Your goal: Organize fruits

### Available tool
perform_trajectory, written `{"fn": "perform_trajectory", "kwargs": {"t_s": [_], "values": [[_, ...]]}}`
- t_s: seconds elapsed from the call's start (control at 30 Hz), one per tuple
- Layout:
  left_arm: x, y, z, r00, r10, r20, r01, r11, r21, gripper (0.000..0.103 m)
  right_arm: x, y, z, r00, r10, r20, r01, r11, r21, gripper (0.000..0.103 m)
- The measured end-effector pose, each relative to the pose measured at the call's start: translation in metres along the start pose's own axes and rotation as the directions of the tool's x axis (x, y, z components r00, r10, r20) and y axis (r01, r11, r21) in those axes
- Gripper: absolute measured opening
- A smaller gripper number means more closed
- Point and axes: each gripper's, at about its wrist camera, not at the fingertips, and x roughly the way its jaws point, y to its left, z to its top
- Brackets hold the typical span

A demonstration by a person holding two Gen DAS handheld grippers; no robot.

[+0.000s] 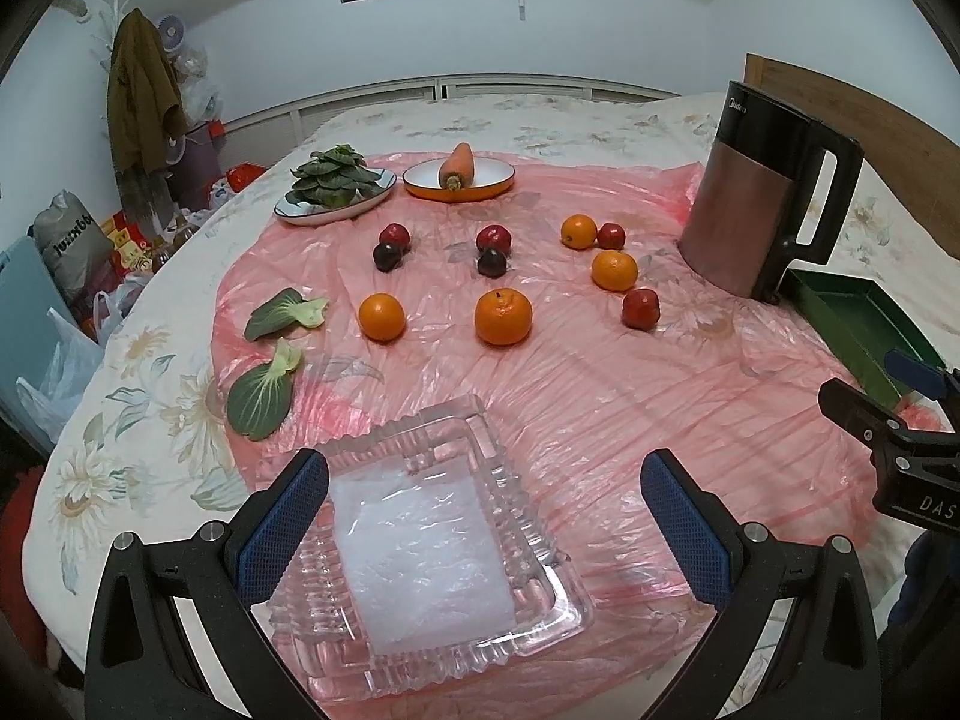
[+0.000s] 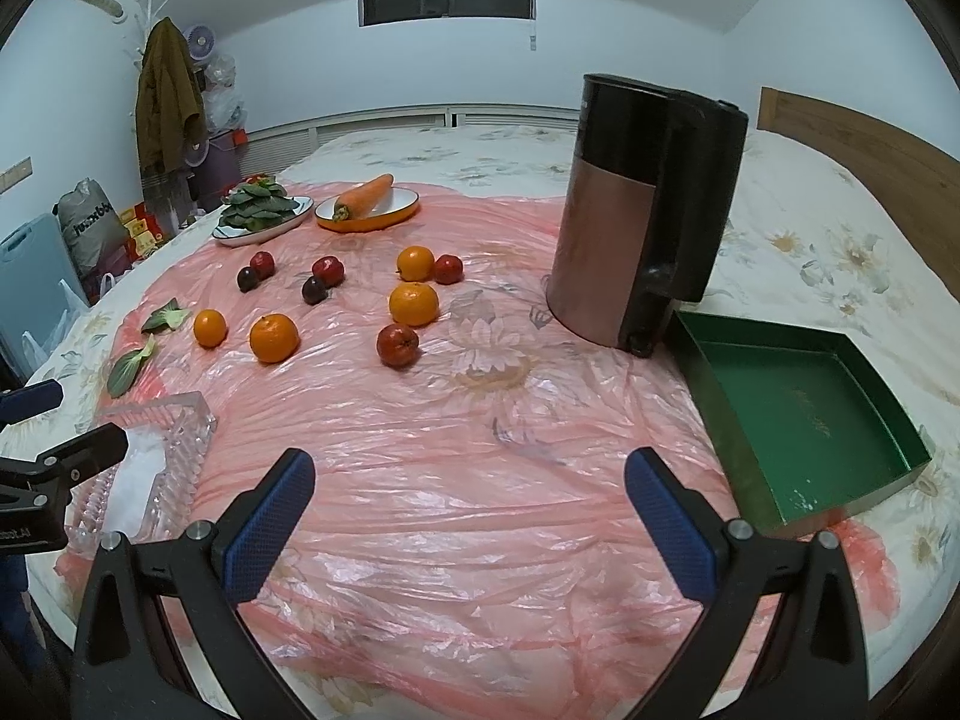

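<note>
Several oranges, such as one (image 1: 503, 316) (image 2: 273, 337), several red apples, such as one (image 1: 640, 309) (image 2: 397, 345), and two dark plums (image 1: 387, 256) (image 2: 314, 290) lie scattered on the pink plastic sheet (image 1: 600, 384) (image 2: 456, 420). A clear glass tray (image 1: 534, 588) (image 2: 180, 420) sits near me. A green tray (image 1: 852, 330) (image 2: 804, 420) lies at the right. My left gripper (image 1: 485, 510) is open and empty above the glass tray. My right gripper (image 2: 469, 510) is open and empty above the bare sheet.
A tall brown and black kettle (image 1: 762, 204) (image 2: 642, 216) stands beside the green tray. At the back, a plate of leafy greens (image 1: 333, 186) (image 2: 261, 210) and an orange dish with a carrot (image 1: 459, 171) (image 2: 366, 201). Two loose green leaves (image 1: 264, 396) (image 2: 129, 369) lie at the left.
</note>
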Motion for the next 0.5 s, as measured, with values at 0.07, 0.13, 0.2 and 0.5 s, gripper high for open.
{"fn": "perform_trajectory", "kwargs": {"t_s": [0.07, 0.13, 0.2, 0.5], "values": [[0.003, -0.002, 0.000, 1.000, -0.001, -0.011, 0.001, 1.000, 0.008, 0.102, 0.001, 0.000, 0.000, 1.000, 0.003, -0.002, -0.003, 1.000, 0.000, 0.103], [0.004, -0.004, 0.000, 1.000, -0.002, -0.019, 0.003, 1.000, 0.018, 0.102, 0.002, 0.000, 0.001, 1.000, 0.005, -0.002, -0.005, 1.000, 0.000, 0.103], [0.006, -0.004, -0.001, 1.000, -0.005, -0.027, 0.005, 1.000, 0.025, 0.102, 0.003, 0.001, 0.001, 1.000, 0.010, -0.003, -0.010, 1.000, -0.001, 0.103], [0.016, 0.026, 0.016, 0.997, 0.000, -0.072, 0.000, 1.000, 0.003, 0.102, 0.020, 0.013, 0.018, 0.997, 0.073, -0.010, -0.073, 0.997, -0.021, 0.103]]}}
